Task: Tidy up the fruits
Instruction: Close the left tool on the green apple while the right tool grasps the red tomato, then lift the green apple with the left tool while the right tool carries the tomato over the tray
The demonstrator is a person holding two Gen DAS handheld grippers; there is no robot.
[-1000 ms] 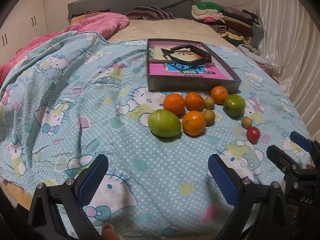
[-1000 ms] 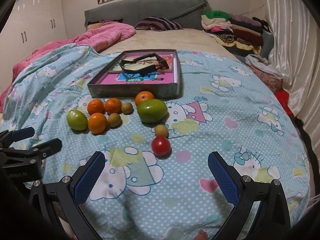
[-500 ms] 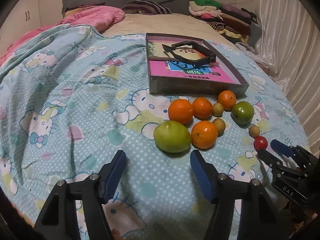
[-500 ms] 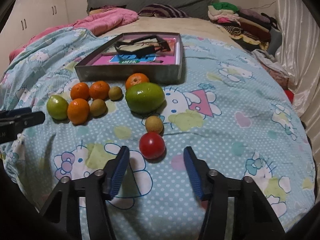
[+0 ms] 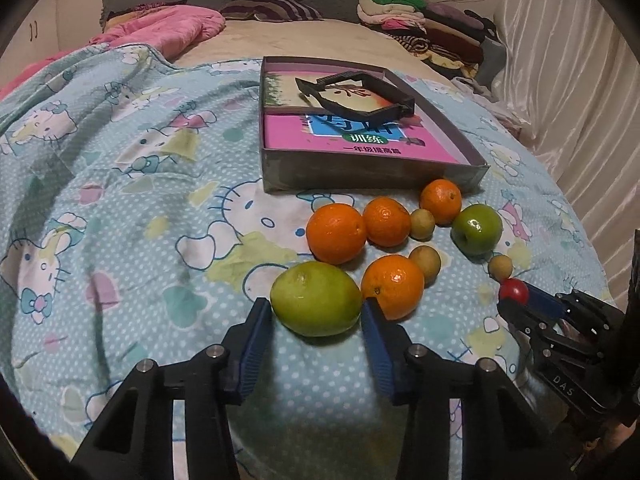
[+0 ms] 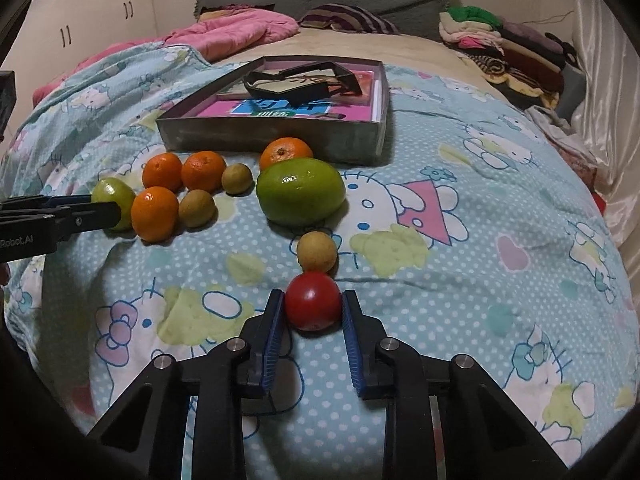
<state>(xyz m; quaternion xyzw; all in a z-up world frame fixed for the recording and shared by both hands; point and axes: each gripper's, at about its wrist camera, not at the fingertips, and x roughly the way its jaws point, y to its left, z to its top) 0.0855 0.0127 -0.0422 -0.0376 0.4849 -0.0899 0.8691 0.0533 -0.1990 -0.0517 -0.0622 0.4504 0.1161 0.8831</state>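
Note:
Fruit lies on a Hello Kitty bedspread in front of a grey box [image 5: 372,178]. My left gripper [image 5: 316,316] has its jaws on both sides of a large green fruit [image 5: 315,305], touching or nearly touching it. Beside it lie several oranges [image 5: 393,286] and small brown fruits [image 5: 425,264], plus a green apple [image 5: 477,229]. My right gripper [image 6: 313,308] has its pads against a small red fruit [image 6: 313,300] that rests on the bed. The apple also shows in the right wrist view [image 6: 301,193].
The grey box [image 6: 276,136] holds a pink book [image 5: 360,146] and a black frame [image 5: 356,96]. A pink quilt [image 5: 160,30] lies at the back left and folded clothes [image 5: 420,20] at the back right. A curtain [image 5: 580,100] hangs along the right.
Both grippers moved forward to the fruit and narrowed. The left jaws now flank the large green fruit. The right jaws closed onto the red fruit.

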